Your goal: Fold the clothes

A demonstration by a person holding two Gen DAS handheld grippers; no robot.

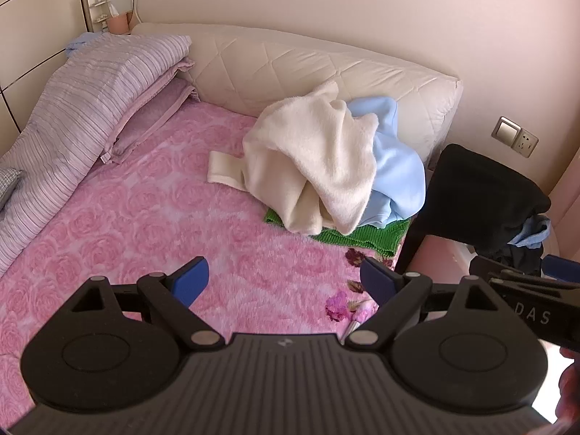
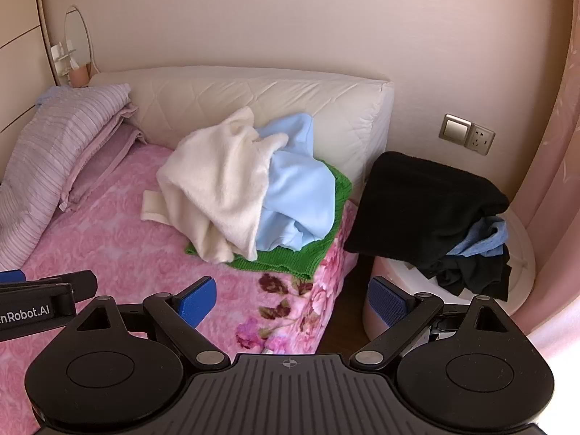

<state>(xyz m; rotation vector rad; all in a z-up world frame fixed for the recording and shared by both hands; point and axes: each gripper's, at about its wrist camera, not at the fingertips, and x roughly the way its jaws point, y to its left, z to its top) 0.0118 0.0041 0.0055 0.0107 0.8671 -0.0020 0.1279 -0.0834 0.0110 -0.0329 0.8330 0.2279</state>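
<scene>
Both blue-padded fingers of the left gripper (image 1: pixel 285 282) are spread wide with nothing between them, hanging over the fuzzy pink rose-print blanket (image 1: pixel 152 217). Ahead of the fingers, up by the quilted cream headboard (image 1: pixel 308 69), there's a loose heap: a fluffy cream fleece garment (image 1: pixel 311 159) on top, a light blue fleece piece (image 1: pixel 397 177) tucked behind it to the right, and a green ribbed knit (image 1: pixel 348 237) squashed underneath. Off past the right finger you can see a slice of the other tool. Over in the right wrist view, the right gripper (image 2: pixel 291 302) is spread wide and empty too, one pad over the blanket edge, the other over the floor gap. Same heap sits ahead and a bit left of the fingers; beyond the right finger there's a black garment (image 2: pixel 424 199) draped over a pink-and-white round tub (image 2: pixel 522 253) with more dark and blue stuff. So I'd say folding hasn't started, everything's still crumpled and untouched.
</scene>
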